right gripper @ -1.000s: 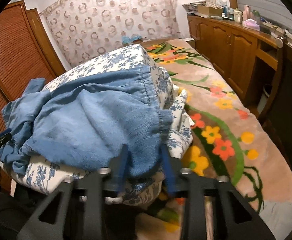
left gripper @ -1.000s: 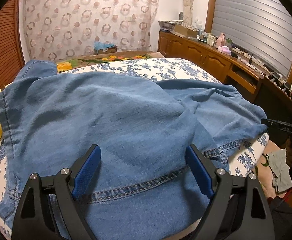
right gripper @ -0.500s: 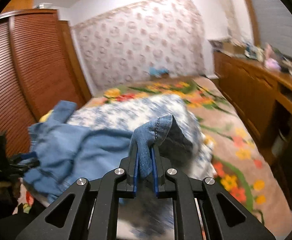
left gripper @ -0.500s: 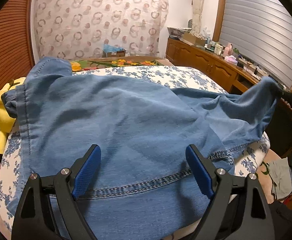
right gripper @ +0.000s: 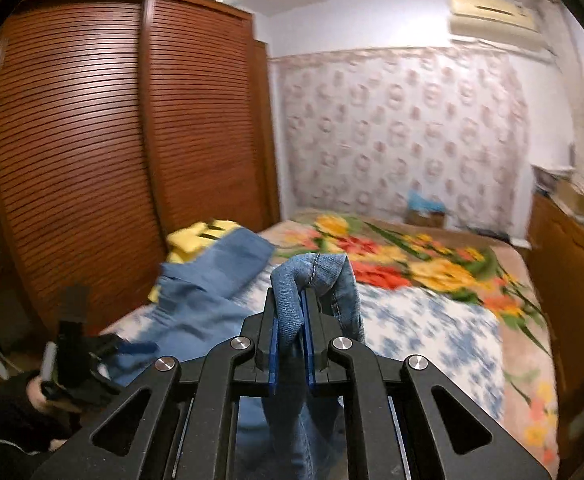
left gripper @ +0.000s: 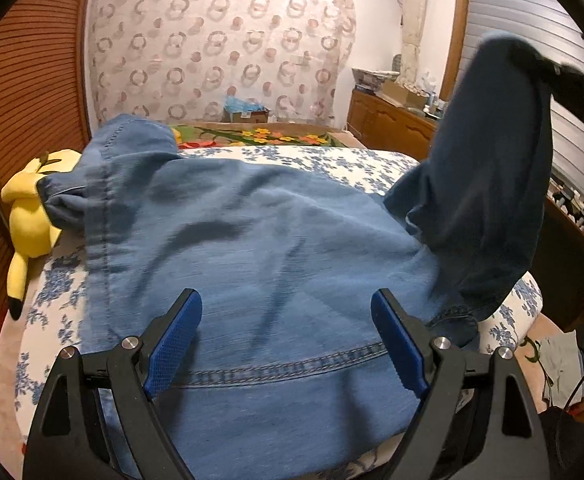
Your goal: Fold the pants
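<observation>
Blue denim pants (left gripper: 272, 240) lie spread over a white quilt with blue flowers (left gripper: 331, 160). My left gripper (left gripper: 286, 304) stands open low over the near part of the pants, just behind a stitched seam, its blue pads (left gripper: 172, 340) wide apart. My right gripper (right gripper: 290, 300) is shut on the hem of one pant leg (right gripper: 315, 276), which bunches above the pads. In the left wrist view that leg (left gripper: 487, 200) hangs lifted at the right, held up by the right gripper (left gripper: 563, 76). The rest of the pants stays flat on the quilt.
A yellow plush toy (left gripper: 32, 216) lies at the quilt's left edge beside a louvred wooden wardrobe (right gripper: 92, 140). A flowered blanket (right gripper: 431, 256) covers the bed beyond. Wooden cabinets (left gripper: 391, 128) line the right side. A small box (left gripper: 246, 110) sits by the far wall.
The right gripper closed on the leg's hem and raised it high off the quilt, rolling as it rose. The left gripper drifted a little and stayed open.
</observation>
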`<action>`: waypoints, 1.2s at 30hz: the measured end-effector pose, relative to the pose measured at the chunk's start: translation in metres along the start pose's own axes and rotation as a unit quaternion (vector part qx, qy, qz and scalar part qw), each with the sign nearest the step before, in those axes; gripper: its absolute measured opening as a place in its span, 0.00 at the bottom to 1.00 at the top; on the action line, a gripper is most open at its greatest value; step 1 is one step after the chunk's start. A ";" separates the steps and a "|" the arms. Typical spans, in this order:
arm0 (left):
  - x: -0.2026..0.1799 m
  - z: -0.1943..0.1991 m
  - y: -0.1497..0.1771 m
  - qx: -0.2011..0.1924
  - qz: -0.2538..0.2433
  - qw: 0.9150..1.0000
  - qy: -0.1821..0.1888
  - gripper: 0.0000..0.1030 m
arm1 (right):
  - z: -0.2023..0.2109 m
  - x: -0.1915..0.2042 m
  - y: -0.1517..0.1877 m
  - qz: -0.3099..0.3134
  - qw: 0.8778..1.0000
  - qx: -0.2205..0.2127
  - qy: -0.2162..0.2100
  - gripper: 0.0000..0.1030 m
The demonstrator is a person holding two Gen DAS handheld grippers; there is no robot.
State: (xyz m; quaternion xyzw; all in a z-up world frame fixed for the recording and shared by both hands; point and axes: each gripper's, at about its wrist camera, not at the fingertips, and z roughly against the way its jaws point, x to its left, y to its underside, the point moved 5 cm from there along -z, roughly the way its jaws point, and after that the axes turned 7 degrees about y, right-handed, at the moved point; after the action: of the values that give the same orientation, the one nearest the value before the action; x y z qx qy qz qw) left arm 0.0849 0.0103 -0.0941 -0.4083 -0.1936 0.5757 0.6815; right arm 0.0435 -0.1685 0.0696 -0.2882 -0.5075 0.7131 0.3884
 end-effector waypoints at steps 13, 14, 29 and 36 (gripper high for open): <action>0.018 0.010 0.002 -0.010 0.019 1.000 -0.011 0.85 | -0.065 0.020 0.033 0.023 0.995 0.085 -0.053 0.28; 0.020 0.009 0.000 -0.009 0.020 1.000 -0.011 0.85 | -0.071 0.020 0.030 0.020 0.995 0.087 -0.047 0.30; 0.014 0.016 -0.007 -0.019 0.012 1.000 -0.003 0.85 | -0.089 0.033 0.070 -0.011 0.988 0.155 -0.005 0.40; 0.004 0.018 -0.014 -0.026 0.000 1.000 0.007 0.85 | -0.106 0.047 0.092 -0.018 0.983 0.181 -0.003 0.40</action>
State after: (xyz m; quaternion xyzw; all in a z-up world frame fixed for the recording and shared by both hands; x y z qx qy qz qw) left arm 0.0813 0.0203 -0.0735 -0.4298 -0.2037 0.5674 0.6722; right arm 0.0799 -0.0926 -0.0522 -0.2017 -0.3763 0.7867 0.4459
